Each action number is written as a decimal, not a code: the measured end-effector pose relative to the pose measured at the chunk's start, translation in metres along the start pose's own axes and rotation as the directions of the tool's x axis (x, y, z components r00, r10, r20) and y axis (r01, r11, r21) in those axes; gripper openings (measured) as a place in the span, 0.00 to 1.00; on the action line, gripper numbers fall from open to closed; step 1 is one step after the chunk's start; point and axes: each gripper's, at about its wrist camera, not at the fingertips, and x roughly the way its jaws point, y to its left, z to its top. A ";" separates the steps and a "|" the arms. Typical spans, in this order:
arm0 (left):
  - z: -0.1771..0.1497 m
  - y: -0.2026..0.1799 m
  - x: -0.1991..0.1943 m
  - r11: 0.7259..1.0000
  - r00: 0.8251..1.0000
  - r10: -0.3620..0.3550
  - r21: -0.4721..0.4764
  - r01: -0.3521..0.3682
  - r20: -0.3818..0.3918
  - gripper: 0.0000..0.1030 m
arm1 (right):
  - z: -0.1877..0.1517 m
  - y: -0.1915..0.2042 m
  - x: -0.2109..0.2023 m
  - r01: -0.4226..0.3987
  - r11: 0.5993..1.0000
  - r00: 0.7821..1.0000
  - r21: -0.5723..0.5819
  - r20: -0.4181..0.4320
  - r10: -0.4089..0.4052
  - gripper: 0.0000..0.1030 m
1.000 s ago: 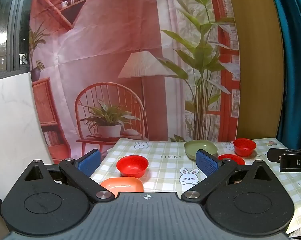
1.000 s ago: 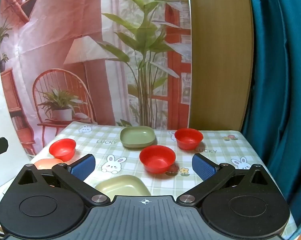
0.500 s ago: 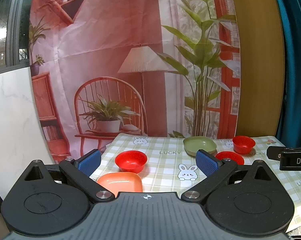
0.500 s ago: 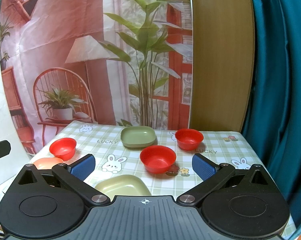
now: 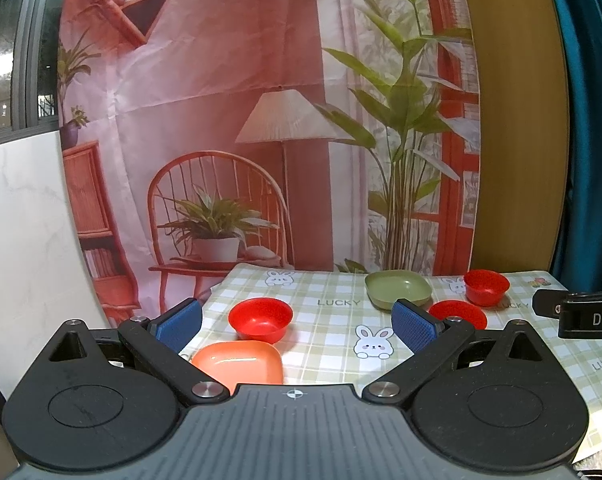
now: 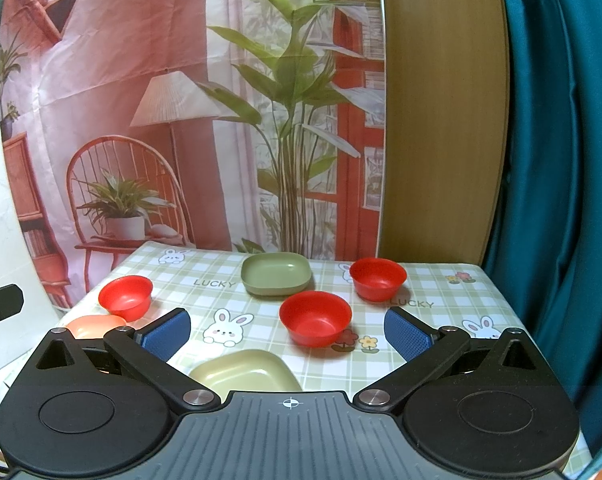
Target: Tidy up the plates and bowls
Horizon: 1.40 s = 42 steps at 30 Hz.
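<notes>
both claws are spread apart and hold nothing. in the left wrist view the left claw (image 5: pixel 297 322) hangs above the checked surface (image 5: pixel 333 332), with an orange plate (image 5: pixel 241 364) at lower centre and a red bowl (image 5: pixel 260 318) just behind it. in the right wrist view the right claw (image 6: pixel 287 334) frames a second red bowl (image 6: pixel 315 322); a yellow plate (image 6: pixel 245 372) lies at the bottom, a green plate (image 6: pixel 276 273) at the back centre, a third red bowl (image 6: pixel 378 278) to its right.
</notes>
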 end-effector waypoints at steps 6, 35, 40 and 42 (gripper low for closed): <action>0.000 0.001 0.001 1.000 1.000 0.002 -0.003 -0.002 -0.003 0.99 | 0.000 0.000 0.000 0.001 1.000 1.000 -0.001 0.000 -0.001 1.00; -0.001 0.001 0.001 1.000 1.000 0.001 -0.002 -0.001 -0.003 0.99 | 0.001 0.000 -0.001 0.002 1.000 1.000 -0.003 0.001 -0.002 1.00; -0.002 0.001 0.002 1.000 1.000 0.001 -0.006 -0.001 -0.006 0.99 | 0.001 -0.001 0.000 0.003 1.000 1.000 0.000 0.005 -0.003 1.00; -0.002 0.001 0.002 1.000 1.000 -0.005 -0.013 0.005 -0.008 0.99 | 0.000 -0.002 0.001 0.003 1.000 1.000 0.002 0.005 -0.003 1.00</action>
